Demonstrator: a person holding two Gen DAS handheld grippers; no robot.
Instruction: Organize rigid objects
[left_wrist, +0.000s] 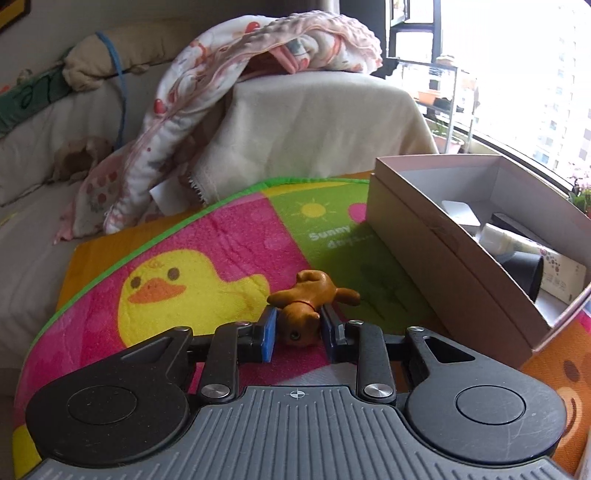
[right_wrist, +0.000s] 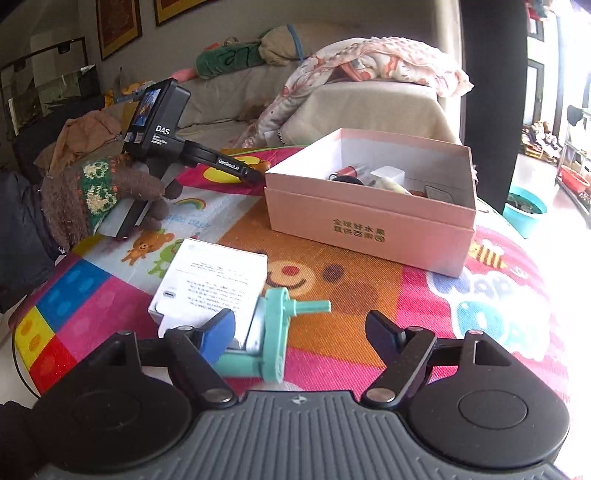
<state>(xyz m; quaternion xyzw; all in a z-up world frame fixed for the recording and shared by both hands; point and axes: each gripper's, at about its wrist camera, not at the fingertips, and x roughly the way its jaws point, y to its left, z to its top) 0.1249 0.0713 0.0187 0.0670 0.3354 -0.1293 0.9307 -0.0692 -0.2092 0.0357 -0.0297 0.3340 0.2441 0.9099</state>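
Observation:
A small brown toy dog (left_wrist: 306, 306) lies on the colourful mat. My left gripper (left_wrist: 297, 328) has its blue pads closed around the dog's head. To the right stands an open pink cardboard box (left_wrist: 461, 254) holding several objects. In the right wrist view, my right gripper (right_wrist: 301, 332) is open and empty, low over the mat. A teal plastic part (right_wrist: 275, 332) with pegs lies between its fingers, nearer the left finger. A white box (right_wrist: 210, 284) with printed text lies beside it. The pink box (right_wrist: 369, 218) stands beyond. The left gripper (right_wrist: 255, 175) is seen at far left, held by a gloved hand.
The mat (right_wrist: 351, 288) covers a low table. A sofa with a beige cover (left_wrist: 314, 125) and a patterned blanket (left_wrist: 221, 92) lies behind. A teal basin (right_wrist: 524, 206) is on the floor at the right. Windows are at the far right.

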